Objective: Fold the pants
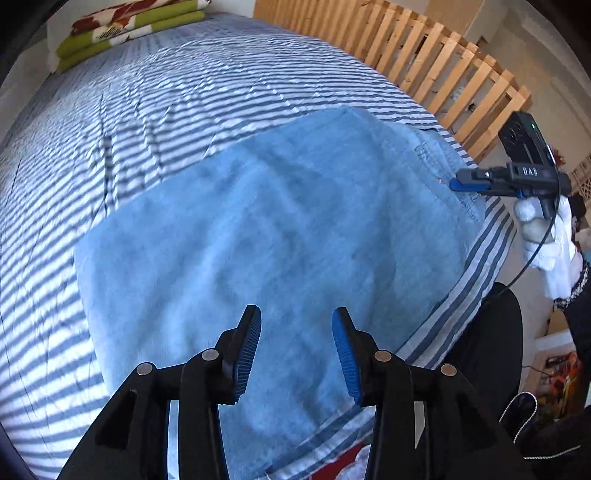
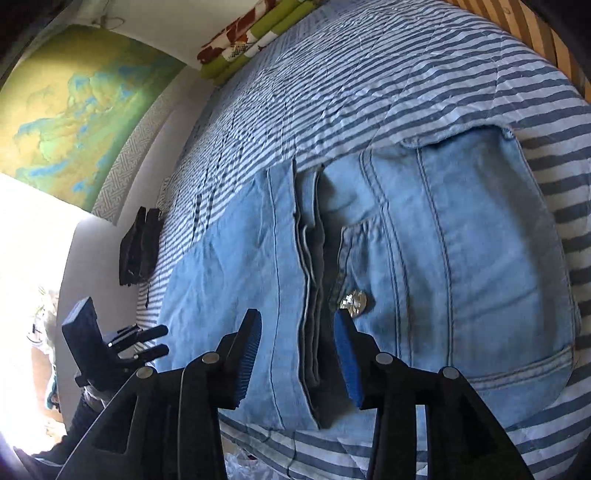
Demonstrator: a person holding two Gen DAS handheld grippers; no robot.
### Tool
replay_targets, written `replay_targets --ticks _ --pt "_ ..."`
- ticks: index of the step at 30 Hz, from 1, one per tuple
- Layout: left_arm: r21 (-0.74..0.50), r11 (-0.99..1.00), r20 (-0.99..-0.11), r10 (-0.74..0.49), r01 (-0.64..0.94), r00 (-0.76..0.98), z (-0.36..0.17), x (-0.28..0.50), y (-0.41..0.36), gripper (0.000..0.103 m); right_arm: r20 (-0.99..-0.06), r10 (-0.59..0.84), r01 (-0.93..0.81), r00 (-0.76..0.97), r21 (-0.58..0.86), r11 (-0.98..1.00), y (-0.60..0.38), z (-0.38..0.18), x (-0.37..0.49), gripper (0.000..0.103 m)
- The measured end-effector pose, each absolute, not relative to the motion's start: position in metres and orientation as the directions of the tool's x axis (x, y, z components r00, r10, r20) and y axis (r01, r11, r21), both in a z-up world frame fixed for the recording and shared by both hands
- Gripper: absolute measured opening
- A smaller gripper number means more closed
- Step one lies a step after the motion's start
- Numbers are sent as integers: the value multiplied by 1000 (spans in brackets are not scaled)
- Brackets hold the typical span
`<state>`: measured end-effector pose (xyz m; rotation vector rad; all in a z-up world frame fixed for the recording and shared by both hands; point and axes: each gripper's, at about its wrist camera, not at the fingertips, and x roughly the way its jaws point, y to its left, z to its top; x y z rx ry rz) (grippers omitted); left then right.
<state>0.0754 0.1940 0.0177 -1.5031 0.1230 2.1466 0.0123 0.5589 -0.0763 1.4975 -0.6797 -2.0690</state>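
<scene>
In my left wrist view, I'm looking at the striped bedspread (image 1: 184, 122) filling the left side of the frame, and the stack of green and floral bedding (image 1: 125, 27) is sitting at the upper left. Moving toward the centre, the folded jeans (image 1: 277, 229) are lying flat on the bedspread as a pale blue block, smooth side up. My left gripper (image 1: 296, 356) is hanging above the near edge of the jeans at the bottom centre, jaws standing partway apart with nothing between them. Behind the bed at the upper right, the wooden slat rail (image 1: 443, 62) is running along the far edge. At the far right, my right gripper (image 1: 456, 183) is pointing its blue tip at the waistband end of the jeans, with my white-gloved right hand (image 1: 546, 236) gripping its handle.

Switching to my right wrist view, a map poster (image 2: 74, 110) is showing on the wall at the upper left. Below it, a dark item (image 2: 138, 247) is lying at the bed's edge; I cannot make out what it is. At lower left, my left gripper (image 2: 159, 341) is poking in, fingers a little apart. In the centre, the jeans (image 2: 461, 258) are showing their stacked folded layers and a metal button (image 2: 354, 301). My right gripper (image 2: 297, 356) is hovering over those layers, jaws partway apart and holding nothing.
</scene>
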Motion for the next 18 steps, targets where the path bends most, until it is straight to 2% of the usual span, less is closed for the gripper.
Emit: replay_targets --ticks 3,6,8,9,10,11,14,16,17,18 --pt "-221 -871 -894 360 -439 -265 15 82 187 43 -748 -616 120 -247 607 -785 543 -84 24 44" --pt "-245 -847 -882 397 -472 -255 20 91 199 43 -752 -636 120 -175 625 -771 524 -89 29 45" --pt "-255 -819 -867 429 -514 -253 23 93 218 45 -711 -686 88 -155 682 -726 519 -83 29 45" --pt "-266 -798 -857 453 -540 -247 27 95 230 47 -677 -720 70 -150 719 -691 520 -79 28 45" --pt "-272 -777 -847 473 -567 -243 30 96 245 53 -644 -748 57 -156 751 -658 520 -73 26 45" --pt "-271 -758 -838 489 -593 -243 32 96 261 58 -632 -757 54 -168 761 -647 521 -66 22 45" --pt "-233 -704 -825 508 -670 -246 30 92 314 64 -632 -752 61 -187 757 -651 518 -53 16 45" --pt "-203 -709 -839 481 -676 -253 20 81 339 64 -631 -754 58 -182 759 -648 515 -52 12 45" --pt "-190 -722 -849 461 -665 -259 13 73 348 61 -625 -759 54 -181 764 -643 515 -53 10 45" --pt "-187 -733 -861 442 -654 -250 5 64 353 51 -618 -764 52 -183 770 -636 518 -53 10 45"
